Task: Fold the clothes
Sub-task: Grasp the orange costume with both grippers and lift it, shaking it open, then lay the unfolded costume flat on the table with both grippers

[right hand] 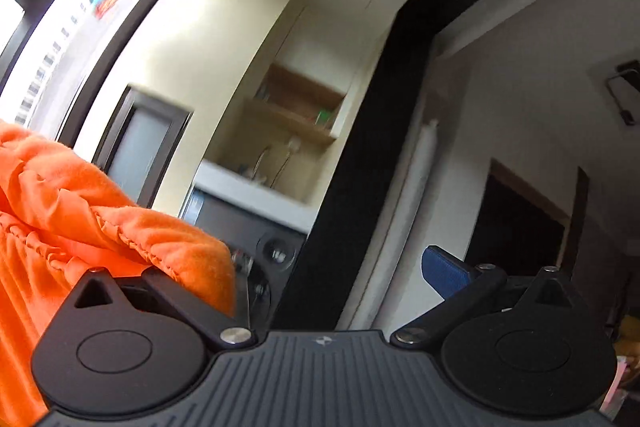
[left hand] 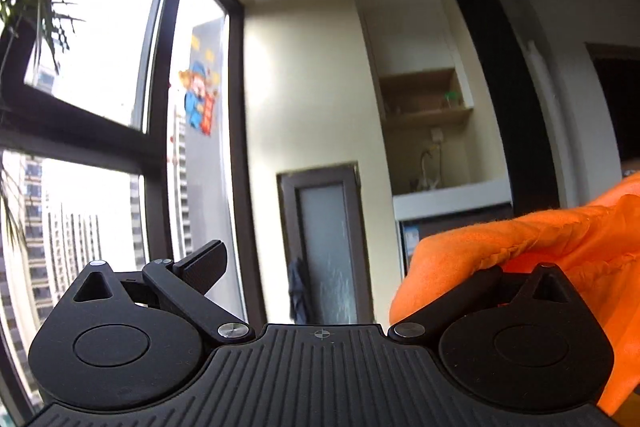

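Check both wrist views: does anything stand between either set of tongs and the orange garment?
Nothing visible does. The orange garment drapes directly over one finger of the left tongs, and likewise lies on one finger of the right tongs; both are wide open, not clamped.

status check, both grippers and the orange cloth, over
Left gripper open, orange cloth draped over its right finger. Right gripper open, same cloth over its left finger. Both raised toward the wall; nothing in the way.
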